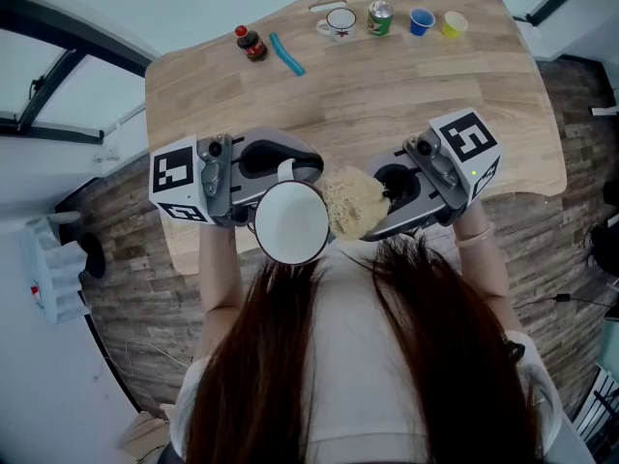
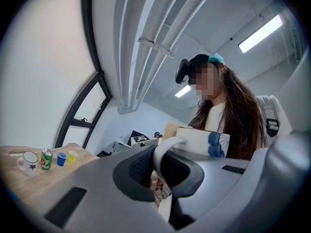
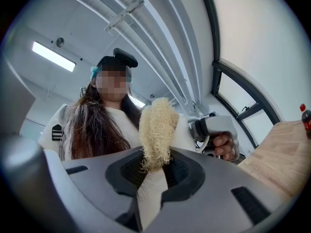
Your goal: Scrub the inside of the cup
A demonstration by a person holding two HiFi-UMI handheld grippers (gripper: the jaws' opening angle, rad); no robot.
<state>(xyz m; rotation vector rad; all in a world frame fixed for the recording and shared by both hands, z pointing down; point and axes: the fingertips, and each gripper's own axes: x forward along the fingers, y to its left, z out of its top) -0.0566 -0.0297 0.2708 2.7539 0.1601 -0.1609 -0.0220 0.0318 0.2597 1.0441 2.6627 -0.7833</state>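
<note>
A white cup (image 1: 291,222) is held up close below my head, its mouth facing up. My left gripper (image 1: 280,172) is shut on the cup's handle (image 2: 167,147), and the cup's white side with a blue mark (image 2: 204,142) shows beyond the jaws. A pale fibrous loofah scrubber (image 1: 354,201) touches the cup's right rim. My right gripper (image 1: 387,193) is shut on the scrubber (image 3: 156,132), which sticks out past the jaws. Both grippers are tilted up toward the person.
At the far edge of the wooden table (image 1: 387,75) stand a small dark bottle (image 1: 251,43), a blue stick (image 1: 286,54), a white mug (image 1: 338,23), a green can (image 1: 379,17), a blue cup (image 1: 421,21) and a yellow cup (image 1: 454,25).
</note>
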